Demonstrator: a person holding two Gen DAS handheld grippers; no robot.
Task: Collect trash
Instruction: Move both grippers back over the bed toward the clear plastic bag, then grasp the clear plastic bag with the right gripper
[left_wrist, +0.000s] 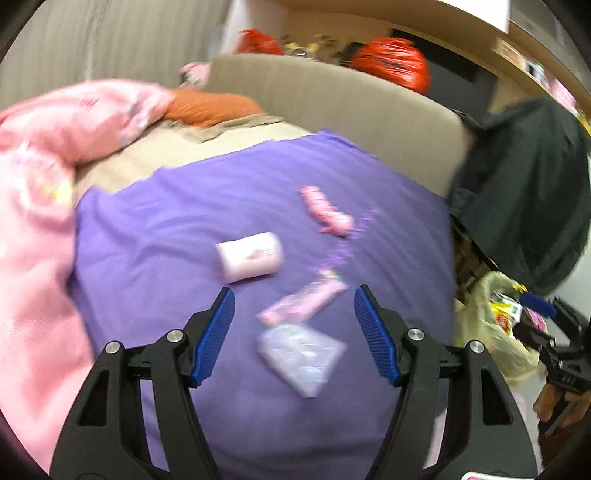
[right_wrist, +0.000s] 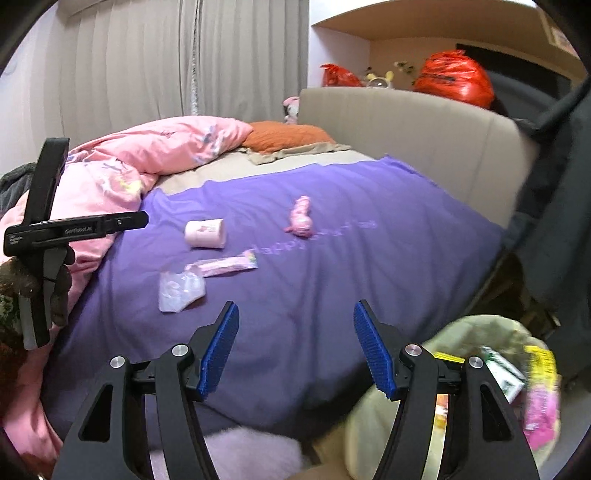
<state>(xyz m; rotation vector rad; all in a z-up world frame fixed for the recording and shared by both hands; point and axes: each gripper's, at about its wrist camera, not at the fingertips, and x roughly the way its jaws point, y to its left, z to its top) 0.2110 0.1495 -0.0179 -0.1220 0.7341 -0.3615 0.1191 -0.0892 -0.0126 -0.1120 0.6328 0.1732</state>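
Note:
Several bits of trash lie on the purple sheet (left_wrist: 155, 236) (right_wrist: 369, 266): a pale pink cup on its side (left_wrist: 250, 256) (right_wrist: 205, 233), a crumpled pink wrapper (left_wrist: 327, 210) (right_wrist: 301, 218), a long pink wrapper (left_wrist: 304, 298) (right_wrist: 225, 266) and a clear plastic bag (left_wrist: 301, 354) (right_wrist: 180, 288). My left gripper (left_wrist: 294, 306) hovers open above the long wrapper and the clear bag, holding nothing. My right gripper (right_wrist: 295, 321) is open and empty over the sheet's near right part. A pale trash bag (left_wrist: 491, 325) (right_wrist: 480, 369) with packaging in it sits beside the bed at the right.
A pink duvet (left_wrist: 48, 155) (right_wrist: 147, 155) is heaped at the left, with an orange pillow (right_wrist: 288, 136) behind it. The beige headboard (right_wrist: 406, 129) rises at the back, red bags (right_wrist: 456, 77) beyond it. A dark garment (left_wrist: 524, 184) hangs at the right.

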